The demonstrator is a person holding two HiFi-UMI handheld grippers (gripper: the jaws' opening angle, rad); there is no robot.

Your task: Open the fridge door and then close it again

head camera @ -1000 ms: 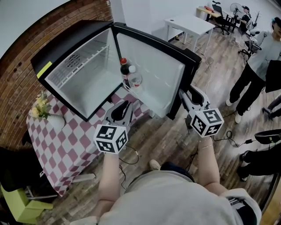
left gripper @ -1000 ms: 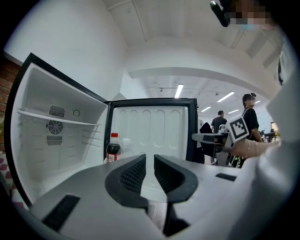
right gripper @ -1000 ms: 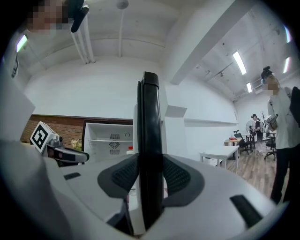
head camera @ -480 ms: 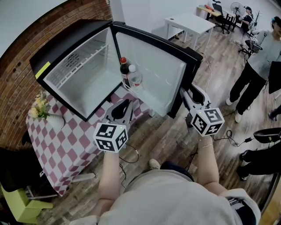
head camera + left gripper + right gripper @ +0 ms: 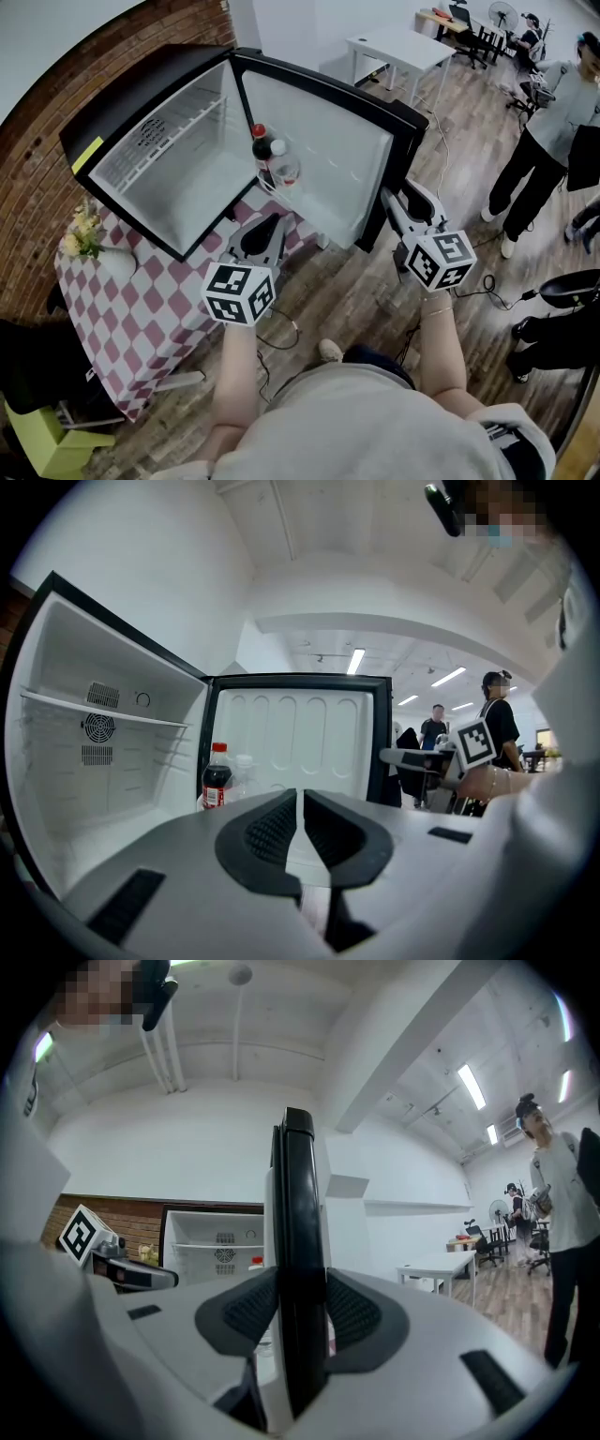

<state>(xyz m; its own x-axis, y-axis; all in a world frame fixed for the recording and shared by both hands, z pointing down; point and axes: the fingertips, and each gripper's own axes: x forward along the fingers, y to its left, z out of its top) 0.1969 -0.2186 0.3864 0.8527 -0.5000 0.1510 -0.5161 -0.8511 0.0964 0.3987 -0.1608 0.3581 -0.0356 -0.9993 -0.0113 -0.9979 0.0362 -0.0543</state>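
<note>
Upper centre of the head view: fridge door point(image 5: 323, 150) swung wide open.
Right gripper point(image 5: 390, 204) fingers clamp the door's black outer edge. Left gripper point(image 5: 267, 228) fingers, just closing, sit nearly together and empty, below the cola bottle point(image 5: 264, 157).

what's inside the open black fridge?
On the door: dark cola bottle with red cap, clear plastic bottle; bases hidden behind the rail. Cabinet: one white wire shelf.
</note>
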